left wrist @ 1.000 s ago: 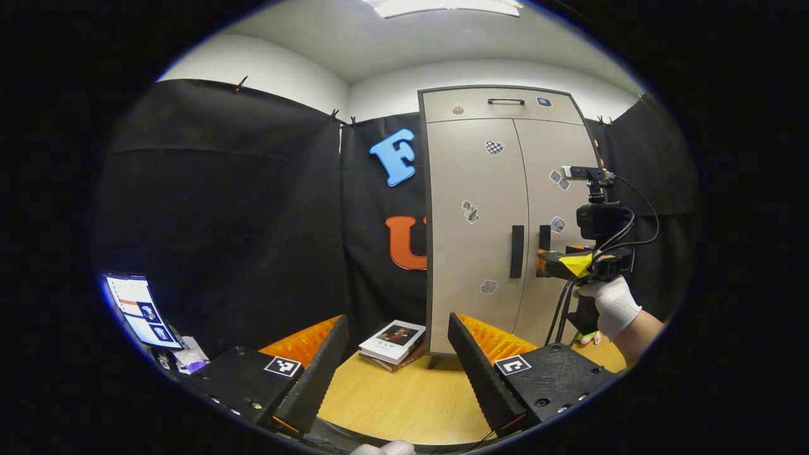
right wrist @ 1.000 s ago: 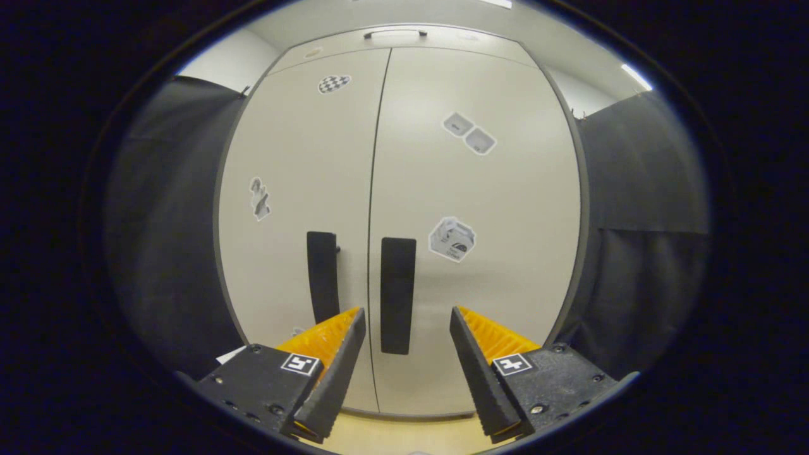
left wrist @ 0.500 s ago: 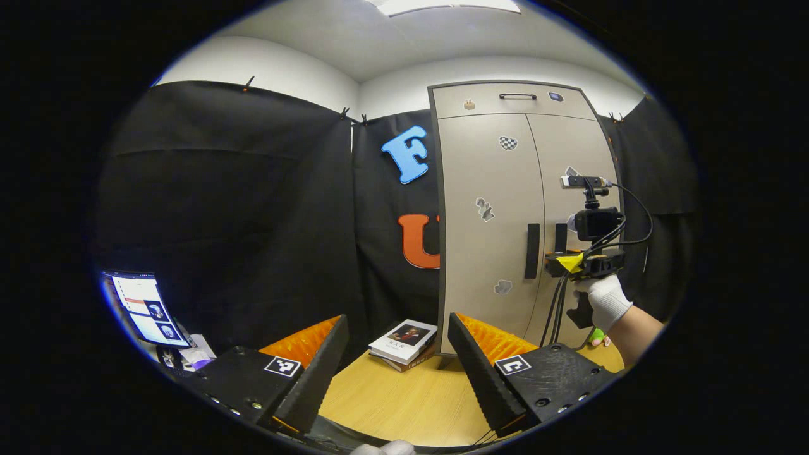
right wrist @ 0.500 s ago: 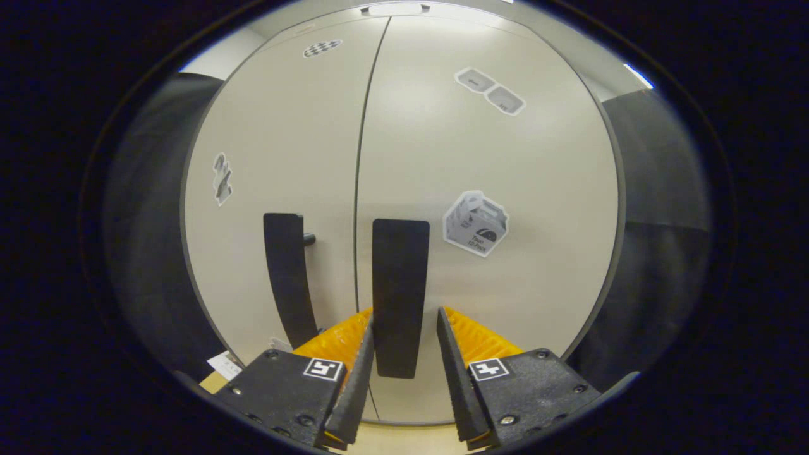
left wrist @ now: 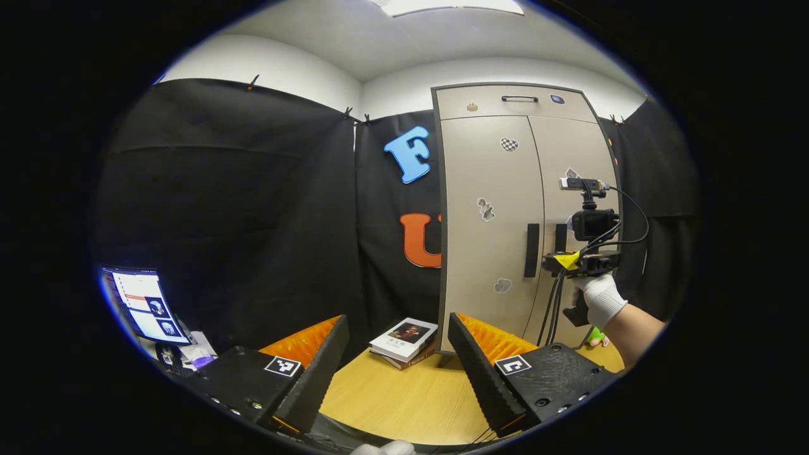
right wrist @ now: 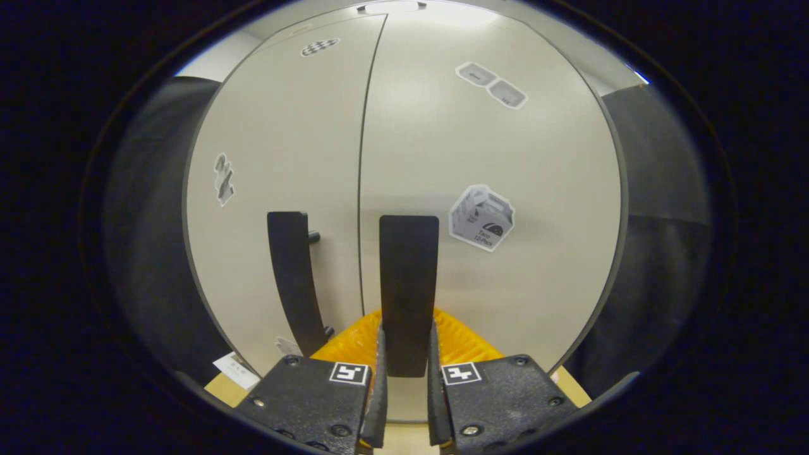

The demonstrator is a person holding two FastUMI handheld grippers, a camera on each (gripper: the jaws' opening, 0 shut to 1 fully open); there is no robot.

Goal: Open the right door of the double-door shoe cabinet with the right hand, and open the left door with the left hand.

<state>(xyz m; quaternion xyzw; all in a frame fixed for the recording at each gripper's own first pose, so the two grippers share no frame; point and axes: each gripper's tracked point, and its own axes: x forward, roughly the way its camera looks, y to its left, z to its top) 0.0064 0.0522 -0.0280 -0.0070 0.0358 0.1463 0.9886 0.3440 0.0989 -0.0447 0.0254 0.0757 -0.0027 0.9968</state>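
The beige double-door shoe cabinet (left wrist: 493, 189) stands at the right of the left gripper view with both doors closed. My left gripper (left wrist: 398, 354) hangs open over the table, well short of the cabinet and left of it. A gloved hand (left wrist: 599, 300) holds my right gripper (left wrist: 551, 263) at the right door's handle (left wrist: 560, 237); the left door's handle (left wrist: 532, 250) is free. In the right gripper view, my right gripper (right wrist: 406, 335) is shut on the black right handle (right wrist: 408, 272), a finger pressing on each side. The left handle (right wrist: 289, 272) is beside it.
A small stack of books (left wrist: 404, 338) lies on the wooden table (left wrist: 392, 404) just left of the cabinet's foot. A lit screen (left wrist: 142, 303) sits at the far left. A drawer with a handle (left wrist: 519, 98) tops the cabinet. Stickers dot both doors.
My right gripper moved up to the right handle and its fingers went from open to shut on it. The left gripper stayed open and barely shifted. Both doors remain closed.
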